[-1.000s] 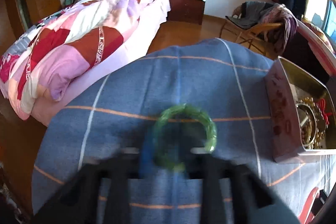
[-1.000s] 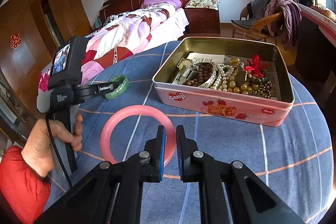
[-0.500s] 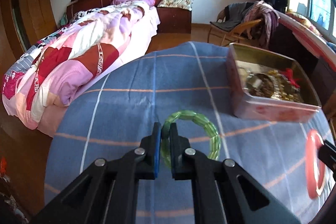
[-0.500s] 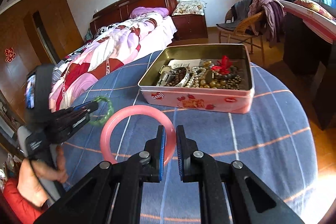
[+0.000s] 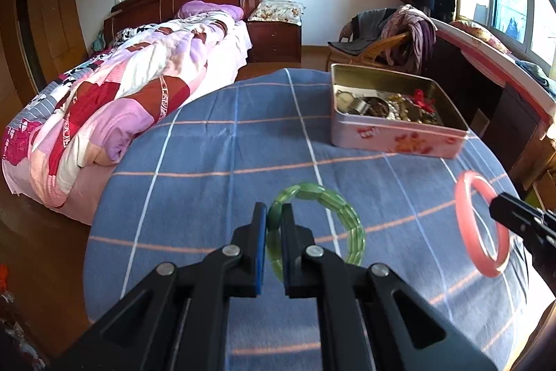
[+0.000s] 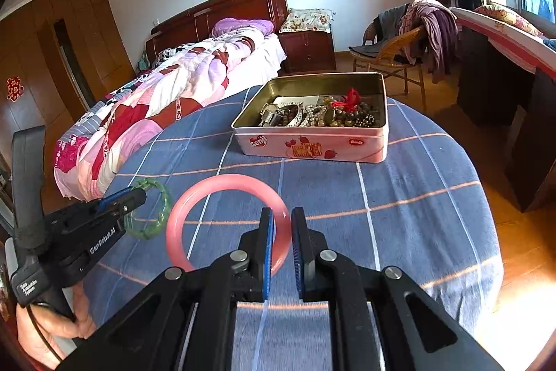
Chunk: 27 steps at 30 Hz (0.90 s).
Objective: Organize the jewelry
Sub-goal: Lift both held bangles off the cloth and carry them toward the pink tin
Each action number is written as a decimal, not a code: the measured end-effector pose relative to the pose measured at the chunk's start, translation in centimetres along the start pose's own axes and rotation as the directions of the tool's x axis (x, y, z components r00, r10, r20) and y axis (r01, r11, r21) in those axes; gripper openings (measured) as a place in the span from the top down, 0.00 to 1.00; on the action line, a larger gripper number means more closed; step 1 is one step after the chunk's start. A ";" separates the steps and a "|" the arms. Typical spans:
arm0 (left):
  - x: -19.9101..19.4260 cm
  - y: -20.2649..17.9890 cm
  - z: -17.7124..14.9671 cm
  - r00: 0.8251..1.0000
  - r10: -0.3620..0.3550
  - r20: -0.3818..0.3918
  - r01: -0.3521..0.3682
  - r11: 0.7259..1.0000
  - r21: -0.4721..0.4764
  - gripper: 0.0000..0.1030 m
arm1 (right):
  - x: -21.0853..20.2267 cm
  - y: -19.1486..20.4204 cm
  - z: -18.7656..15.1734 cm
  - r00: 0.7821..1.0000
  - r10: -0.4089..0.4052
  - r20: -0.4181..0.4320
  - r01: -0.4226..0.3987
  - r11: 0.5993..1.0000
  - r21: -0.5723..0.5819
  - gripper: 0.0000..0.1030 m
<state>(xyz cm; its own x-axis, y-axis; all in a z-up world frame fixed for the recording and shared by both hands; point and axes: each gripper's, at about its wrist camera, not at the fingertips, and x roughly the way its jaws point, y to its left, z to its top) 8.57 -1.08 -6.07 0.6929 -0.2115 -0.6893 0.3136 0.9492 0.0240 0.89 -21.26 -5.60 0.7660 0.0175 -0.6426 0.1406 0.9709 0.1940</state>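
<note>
My left gripper (image 5: 274, 214) is shut on a green beaded bracelet (image 5: 347, 214), held above the blue checked tablecloth (image 5: 208, 162). The same left gripper (image 6: 137, 193) and green bracelet (image 6: 158, 218) show at the left of the right wrist view. My right gripper (image 6: 281, 218) is shut on a pink bangle (image 6: 208, 188), also lifted off the cloth; the pink bangle (image 5: 479, 225) appears at the right edge of the left wrist view. An open pink tin (image 6: 312, 145) with several bracelets and beads stands beyond both, on the far side of the table; the tin (image 5: 392, 138) lies up and right of the green bracelet.
A bed with a patchwork quilt (image 5: 121, 99) lies beyond the table's left edge. A wicker chair draped with clothes (image 6: 410, 47) and a dark desk (image 6: 504, 75) stand at the right. A hand (image 6: 52, 329) holds the left gripper's handle.
Both grippers have drawn back and risen with their bracelets. The tin now sits farther off in both views, and the pink bangle has come into the left wrist view.
</note>
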 end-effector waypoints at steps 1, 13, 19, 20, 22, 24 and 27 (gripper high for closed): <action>-0.3 -0.1 -0.1 1.000 -0.005 0.002 0.005 1.000 -0.001 0.92 | -0.1 0.0 -0.1 1.000 -0.001 0.000 0.001 1.000 -0.001 0.91; -2.1 -1.3 -1.4 0.999 -0.040 0.014 0.040 0.999 -0.004 0.92 | -1.7 0.1 -0.9 1.000 -0.011 0.014 0.011 1.000 -0.007 0.91; -2.4 -1.6 -2.1 0.999 -0.048 -0.002 0.048 0.999 -0.018 0.92 | -2.3 0.2 -1.6 1.000 -0.010 0.015 0.010 1.000 -0.010 0.91; -2.5 -1.7 -2.2 0.999 -0.049 -0.001 0.049 0.999 -0.016 0.92 | -2.3 0.2 -1.6 1.000 -0.011 0.015 0.011 1.000 -0.010 0.91; -2.7 -1.8 -2.3 0.999 -0.047 0.001 0.047 0.999 -0.009 0.92 | -2.4 0.2 -1.7 1.000 -0.011 0.017 0.011 1.000 -0.010 0.91; -2.8 -1.9 -2.3 0.999 -0.047 0.001 0.047 0.999 -0.006 0.92 | -2.5 0.1 -1.8 1.000 -0.014 0.021 0.014 1.000 -0.010 0.91; -2.8 -1.9 -2.3 0.999 -0.044 0.000 0.044 0.999 -0.002 0.92 | -2.6 0.0 -1.8 1.000 -0.018 0.019 0.018 1.000 -0.008 0.91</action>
<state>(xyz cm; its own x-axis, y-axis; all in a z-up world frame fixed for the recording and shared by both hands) 4.49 -1.79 -5.86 0.6785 -0.2529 -0.6897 0.3421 0.9396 -0.0079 -2.22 -20.84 -5.26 0.7751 -0.0043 -0.6319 0.1491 0.9730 0.1763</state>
